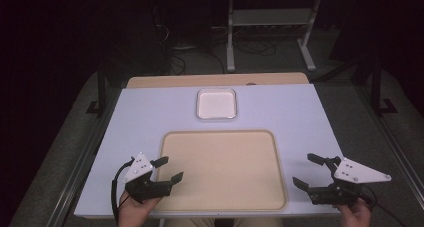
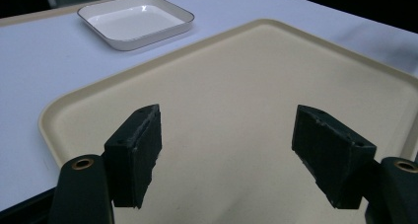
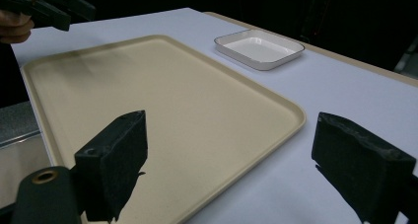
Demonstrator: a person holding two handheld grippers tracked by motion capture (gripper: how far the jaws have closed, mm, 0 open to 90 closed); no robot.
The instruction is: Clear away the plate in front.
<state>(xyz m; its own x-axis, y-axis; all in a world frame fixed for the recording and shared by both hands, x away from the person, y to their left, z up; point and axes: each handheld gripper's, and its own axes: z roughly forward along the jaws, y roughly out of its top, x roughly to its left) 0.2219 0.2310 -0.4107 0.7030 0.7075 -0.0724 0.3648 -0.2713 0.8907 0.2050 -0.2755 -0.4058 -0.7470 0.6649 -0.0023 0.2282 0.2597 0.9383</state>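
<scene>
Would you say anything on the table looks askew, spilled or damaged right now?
Nothing stands out. The beige tray lies flat and square to the table edge, the white dish sits upright beyond it, and both look bare and clean.

A matt, smooth beige plastic tray (image 1: 223,170) was seen at lower centre; a glossy white dish (image 1: 216,103) with a thin dark rim lay above it. Rough, matt black pads (image 2: 140,150) were noted.

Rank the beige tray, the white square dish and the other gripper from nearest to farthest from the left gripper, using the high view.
1. Beige tray: right beside the left gripper, whose open jaws reach over its left edge.
2. White square dish: farther back, beyond the tray.
3. Right gripper: across the tray, at the table's right edge.
</scene>
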